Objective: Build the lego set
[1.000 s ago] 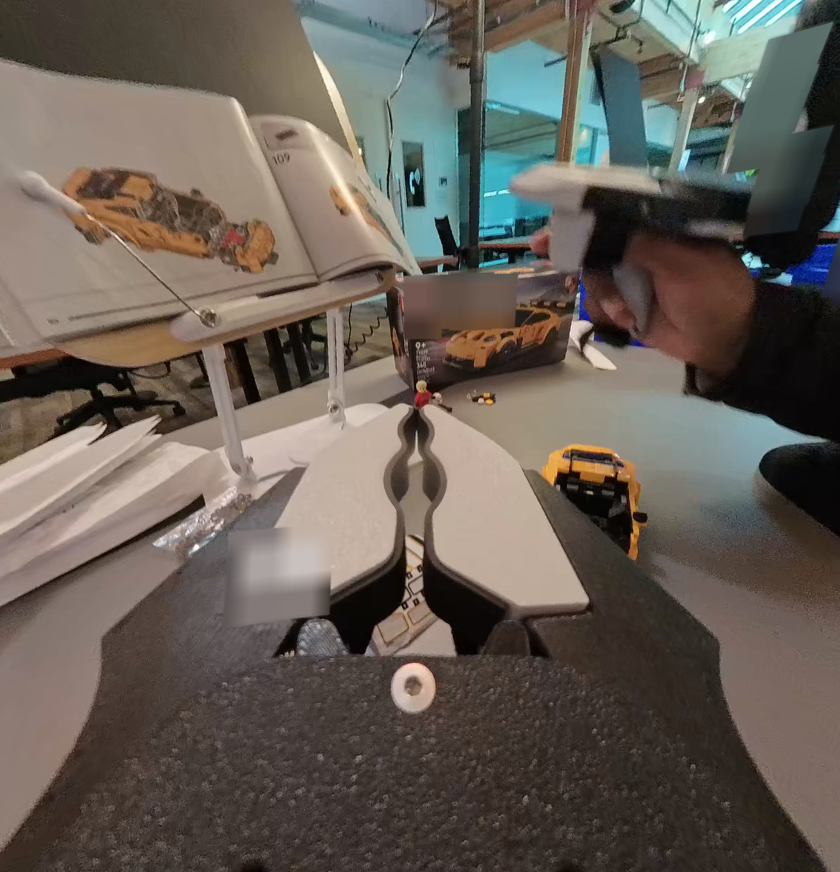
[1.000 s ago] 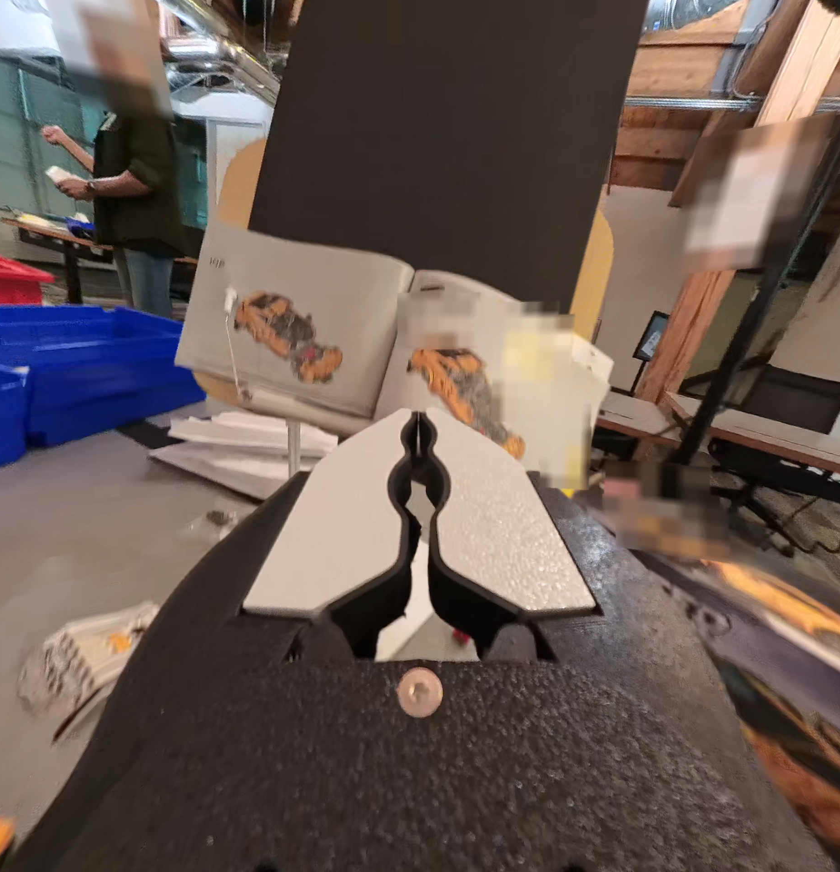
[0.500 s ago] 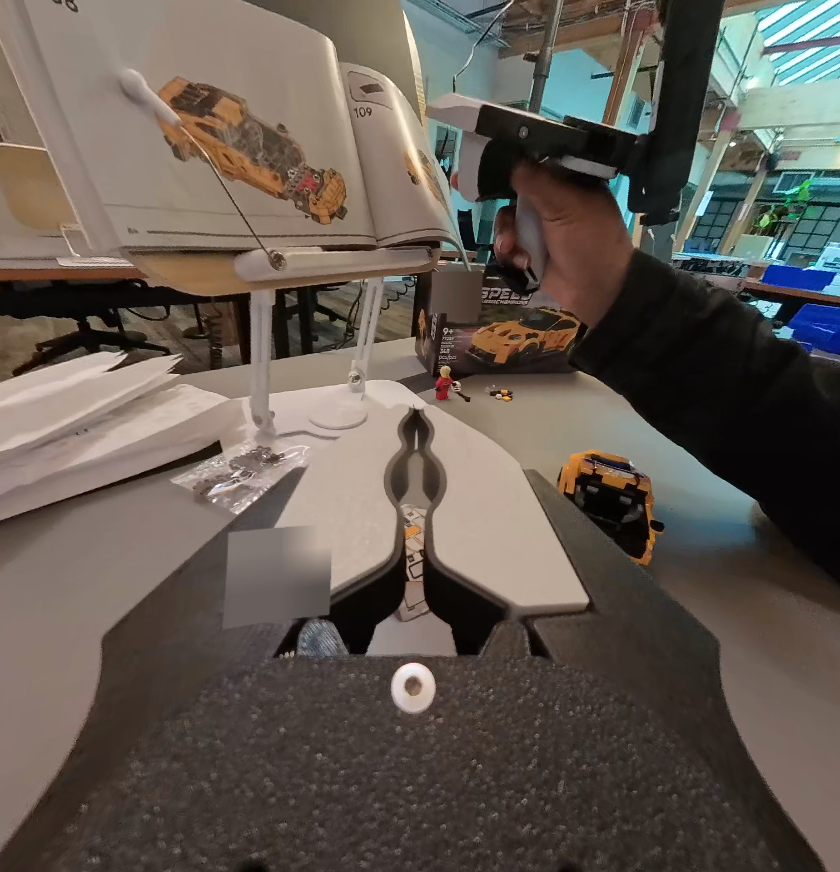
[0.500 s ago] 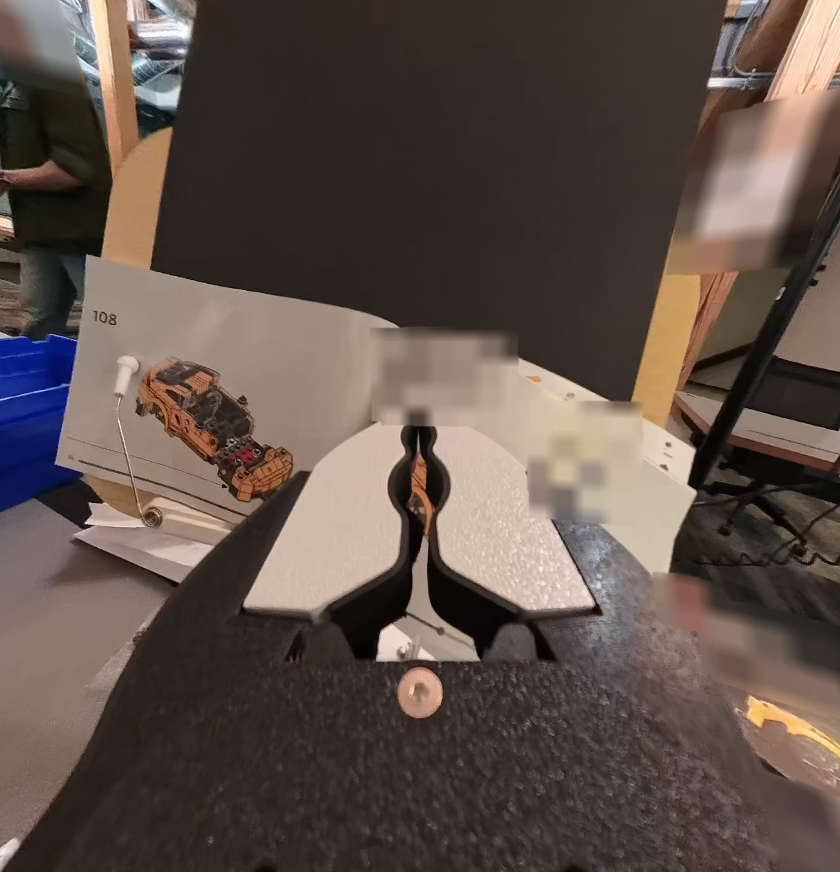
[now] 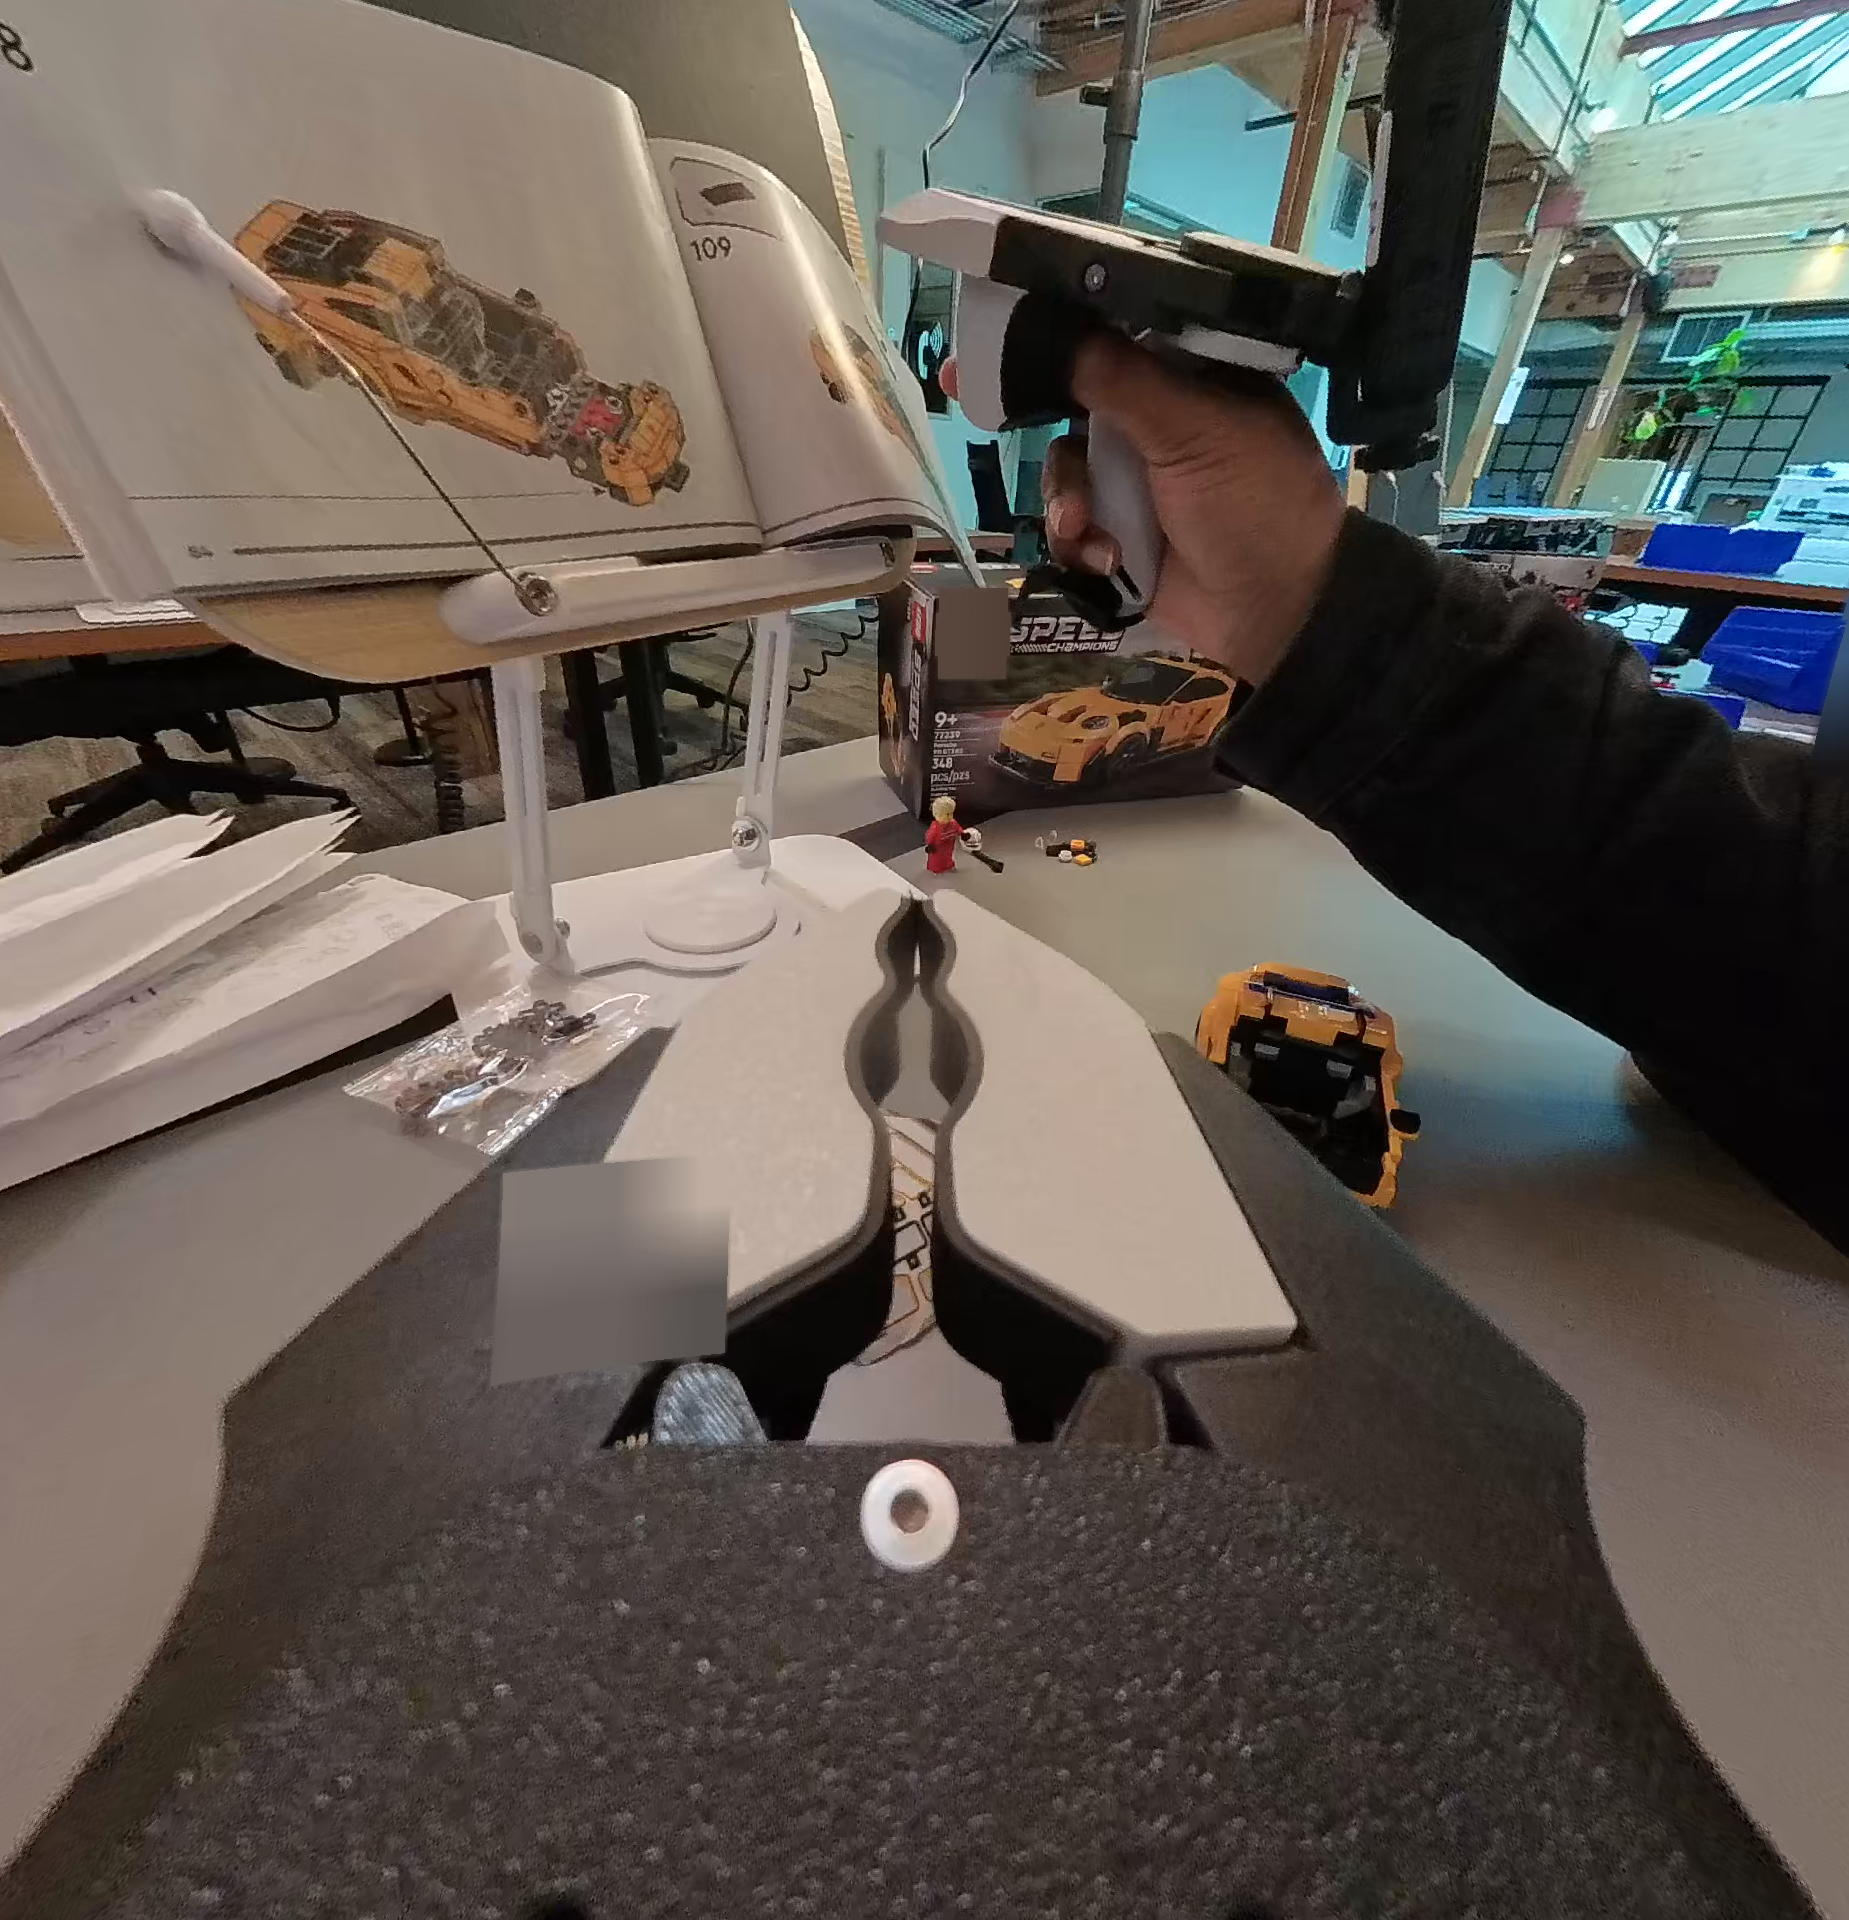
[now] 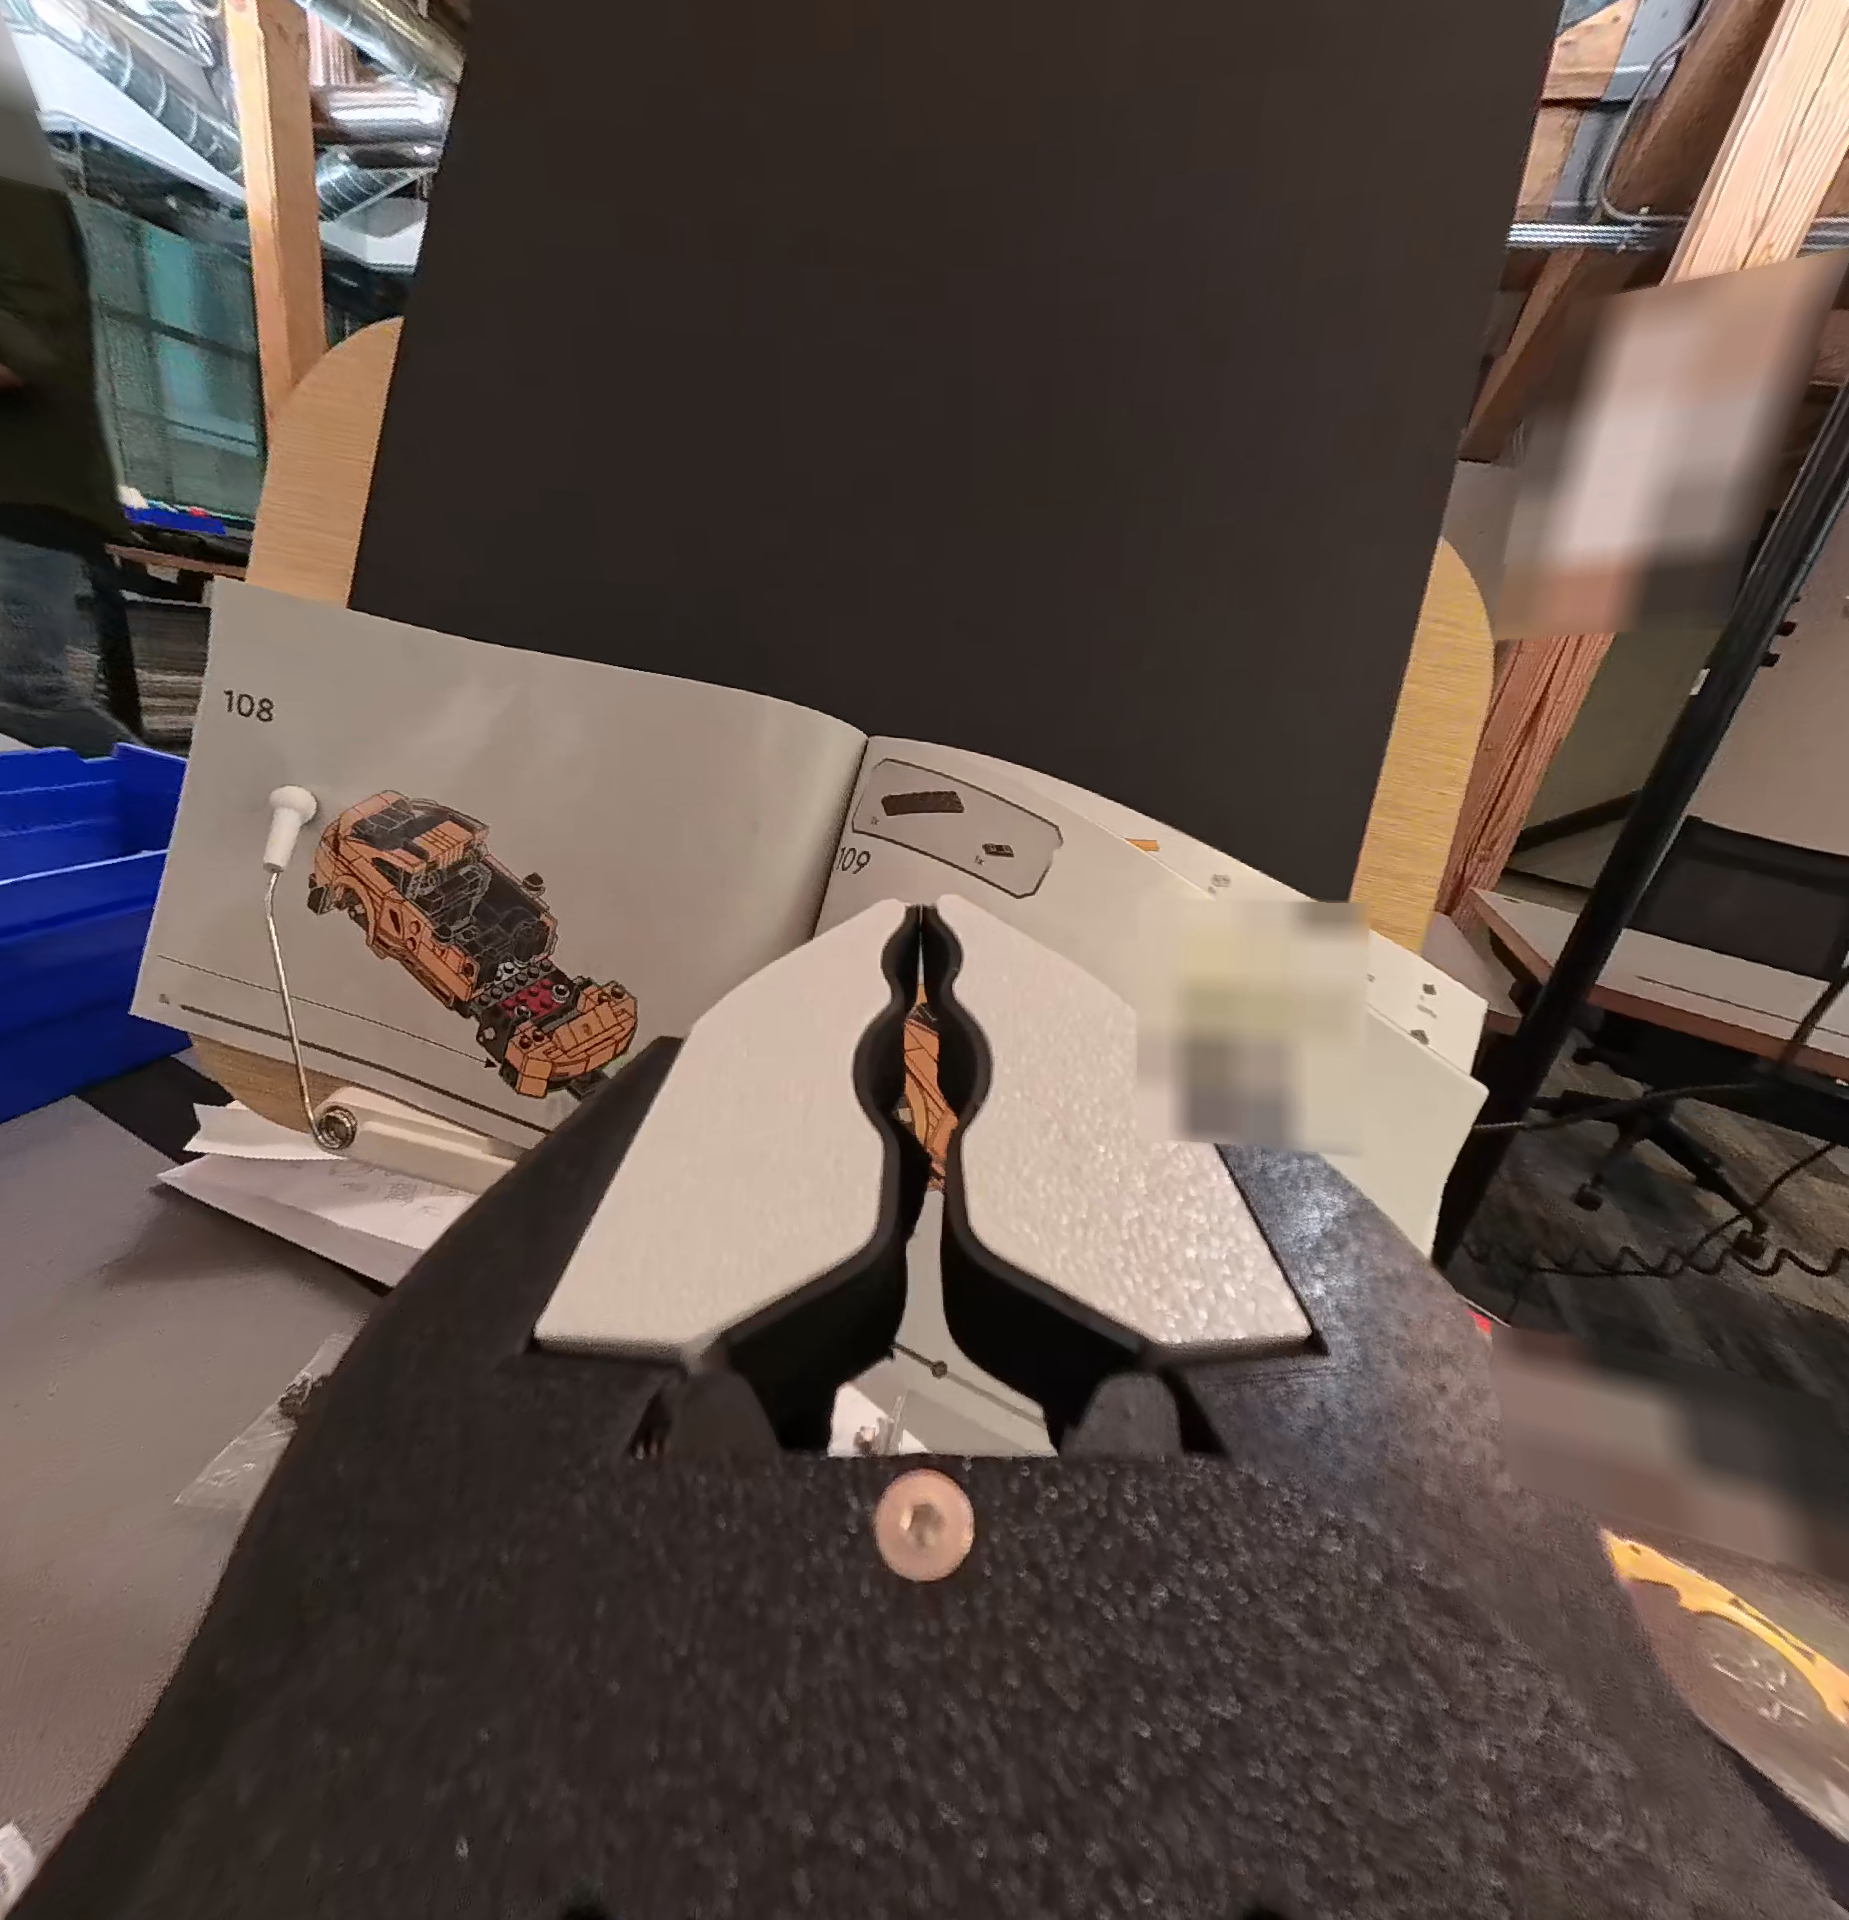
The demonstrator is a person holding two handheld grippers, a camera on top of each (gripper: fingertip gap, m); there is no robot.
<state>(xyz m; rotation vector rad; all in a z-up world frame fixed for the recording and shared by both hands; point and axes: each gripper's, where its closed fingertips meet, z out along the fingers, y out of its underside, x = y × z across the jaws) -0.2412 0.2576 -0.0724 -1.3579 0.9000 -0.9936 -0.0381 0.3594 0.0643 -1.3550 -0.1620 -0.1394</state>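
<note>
Yellow lego car, partly built, sits on the grey worktop. It is forward and to the right of the left gripper, near it but not touching. Its long axis runs roughly away from the left wrist camera, one end facing the viewer. Nothing is holding it.

Left gripper: low over the worktop, jaws pressed together at the tips, nothing visibly gripped. A printed sheet, possibly stickers, shows through the gap lower down; it appears to lie on the worktop beneath, not between the jaws.

Right gripper: raised well above the worktop and pointed at the open instruction booklet on its stand. Jaws clenched at the tips, empty. From the left wrist view the person's right hand holds it up just beside the booklet's right page, well apart from the car.

Judgement: this is a look-at-the-instructions step, not a placing step. The left gripper is clearly the nearer one to the car, so any steadying grasp falls to it; it would need to open and swing right.

Loose items: a small clear bag of dark parts just beside the stand's foot, left of the left gripper. A red minifigure and a few tiny pieces stand farther back in front of the set's box. Opened paper bags are stacked at far left.

Risk: the parts the page calls for look very small, and may be hard to pinch.
</note>
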